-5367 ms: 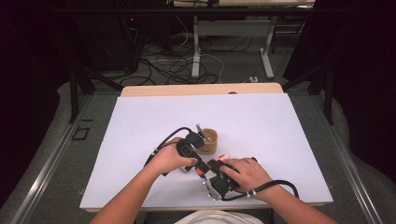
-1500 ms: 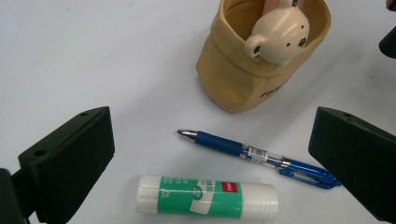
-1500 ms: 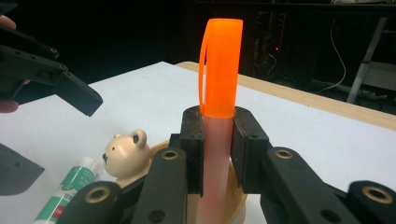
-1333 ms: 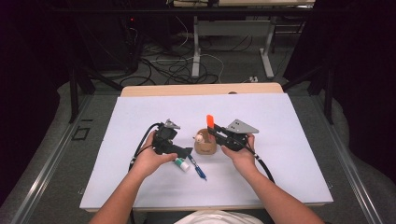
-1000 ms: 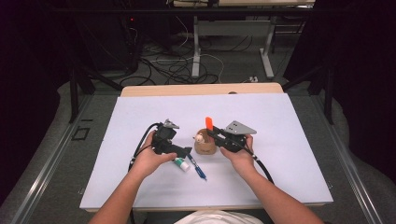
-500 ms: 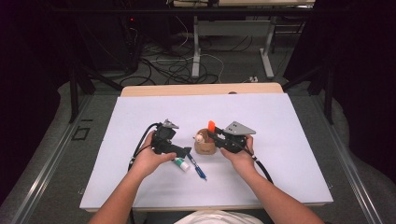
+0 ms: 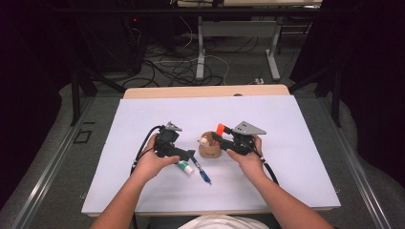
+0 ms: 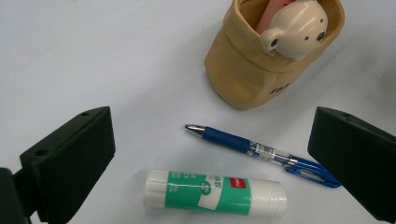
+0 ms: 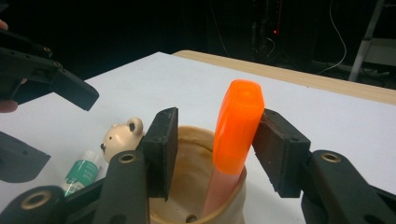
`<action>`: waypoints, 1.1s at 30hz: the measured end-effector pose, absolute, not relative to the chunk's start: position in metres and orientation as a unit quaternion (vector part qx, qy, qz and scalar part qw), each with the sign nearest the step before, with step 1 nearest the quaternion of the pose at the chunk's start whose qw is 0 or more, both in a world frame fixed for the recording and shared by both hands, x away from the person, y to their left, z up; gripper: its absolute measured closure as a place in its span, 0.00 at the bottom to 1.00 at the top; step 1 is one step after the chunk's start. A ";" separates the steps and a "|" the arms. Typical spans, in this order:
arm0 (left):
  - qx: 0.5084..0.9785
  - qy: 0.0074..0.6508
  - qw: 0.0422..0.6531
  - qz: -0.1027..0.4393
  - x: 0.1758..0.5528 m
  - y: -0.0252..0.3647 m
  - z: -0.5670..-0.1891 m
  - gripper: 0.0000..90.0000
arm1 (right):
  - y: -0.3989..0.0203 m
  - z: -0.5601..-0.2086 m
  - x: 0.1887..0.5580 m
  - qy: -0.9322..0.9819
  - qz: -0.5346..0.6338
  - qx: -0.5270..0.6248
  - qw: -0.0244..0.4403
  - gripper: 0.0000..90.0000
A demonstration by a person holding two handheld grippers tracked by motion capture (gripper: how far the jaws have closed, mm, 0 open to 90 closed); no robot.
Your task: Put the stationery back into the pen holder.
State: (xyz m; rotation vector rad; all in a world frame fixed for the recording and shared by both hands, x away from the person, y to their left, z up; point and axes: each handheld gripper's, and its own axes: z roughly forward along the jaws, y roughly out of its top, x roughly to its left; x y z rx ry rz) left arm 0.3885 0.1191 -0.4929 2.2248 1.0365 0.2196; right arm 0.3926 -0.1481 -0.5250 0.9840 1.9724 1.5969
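A tan cup (image 7: pixel 209 150) stands mid-table with a bear-topped pen (image 7: pixel 204 141) in it. An orange marker (image 7: pixel 220 128) stands upright in the cup (image 9: pixel 187 210). My right gripper (image 7: pixel 216 137) flanks the marker (image 9: pixel 236 126). Its jaws have just been opening; the left pad stands clear of the marker, the right one close beside it. My left gripper (image 7: pixel 188 155) hovers open over a green glue stick (image 8: pixel 215 193) and a blue pen (image 8: pixel 252 147), which lie flat beside the cup (image 8: pixel 243 79).
The white table sheet (image 7: pixel 143 119) is bare away from the cup. A wooden strip (image 7: pixel 205 91) runs along the far edge. Beyond it are table legs and cables on a dark floor.
The right gripper has sunk with the orange marker, setting it into the cup, and its jaws have spread off the marker. The left gripper has stayed put.
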 end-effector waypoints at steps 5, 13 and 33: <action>0.850 0.399 0.334 0.085 0.389 0.121 -0.493 0.01 | -0.151 -0.521 0.392 0.708 0.573 0.359 0.203 0.53; 0.849 0.401 0.333 0.082 0.390 0.123 -0.493 0.01 | -0.153 -0.513 0.392 0.706 0.579 0.353 0.205 0.50; 0.842 0.414 0.338 0.076 0.390 0.128 -0.492 0.02 | -0.158 -0.478 0.385 0.739 0.520 0.384 0.190 0.29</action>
